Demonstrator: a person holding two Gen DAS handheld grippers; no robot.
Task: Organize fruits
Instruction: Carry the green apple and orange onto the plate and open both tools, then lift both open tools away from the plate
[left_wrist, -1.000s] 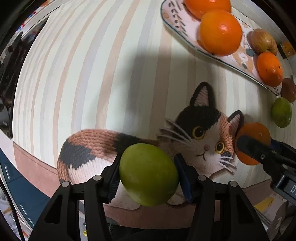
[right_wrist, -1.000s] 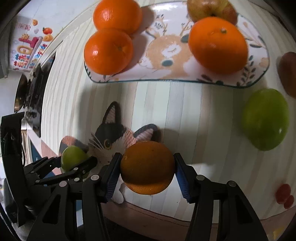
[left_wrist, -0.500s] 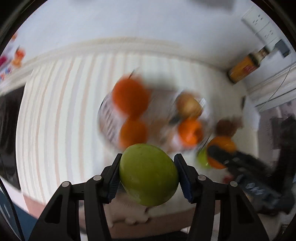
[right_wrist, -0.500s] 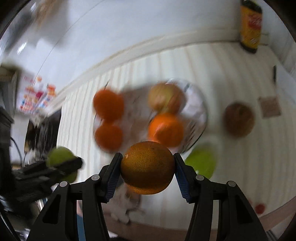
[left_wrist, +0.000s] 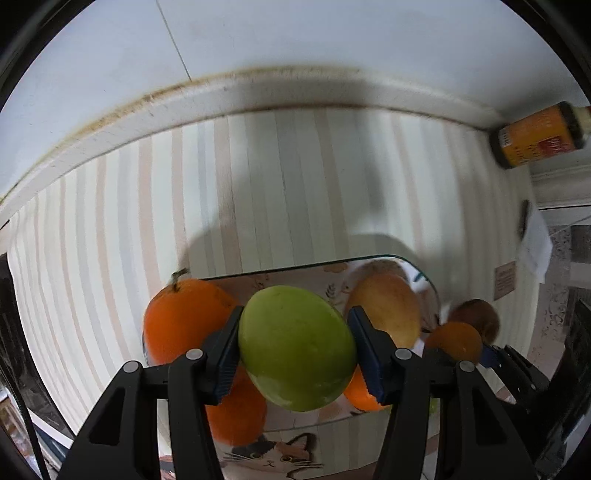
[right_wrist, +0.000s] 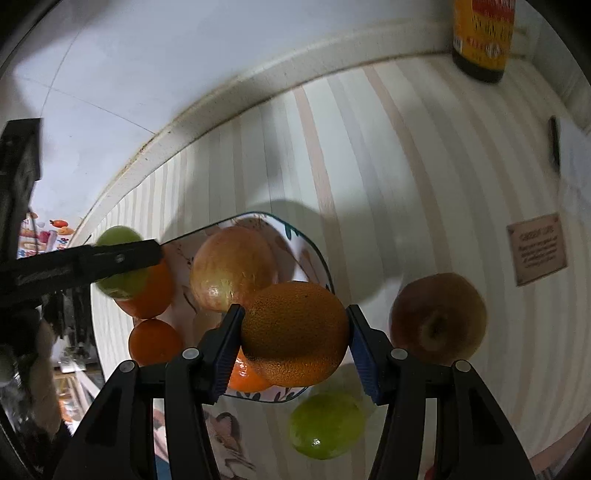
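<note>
A desk (left_wrist: 280, 192) covered with a pale striped cloth is seen against a white wall, with a dark bottle bearing a yellow label (right_wrist: 482, 37) standing at the far right corner. A cat print (left_wrist: 269, 458) is visible on the cloth at the near edge.

A patterned plate (right_wrist: 314, 254) rests on the desk. On it are noted a yellowish-red apple (right_wrist: 232, 269), an orange with a stem (left_wrist: 181, 321), a second orange (right_wrist: 155, 341) nearer the camera and a further orange (right_wrist: 245, 378) partly hidden behind the right fingers.

The left hand-held gripper (left_wrist: 295, 350) is closed on a green fruit (left_wrist: 295, 347), which is clamped between both blue pads and held in the air above the near part of the plate. The same gripper and fruit are seen from the side in the right wrist view, over the plate's left end.

The right hand-held gripper (right_wrist: 293, 339) is closed on a dark, dimpled orange (right_wrist: 295, 334), gripped between its pads and held above the right end of the plate.

Off the plate, on the cloth to its right, a brownish-red apple (right_wrist: 437, 319) is recorded, and a second green fruit (right_wrist: 327, 424) lies just beside the plate's near right edge. A small printed card (right_wrist: 537, 249) lies on the cloth farther right, well apart from the fruit.
</note>
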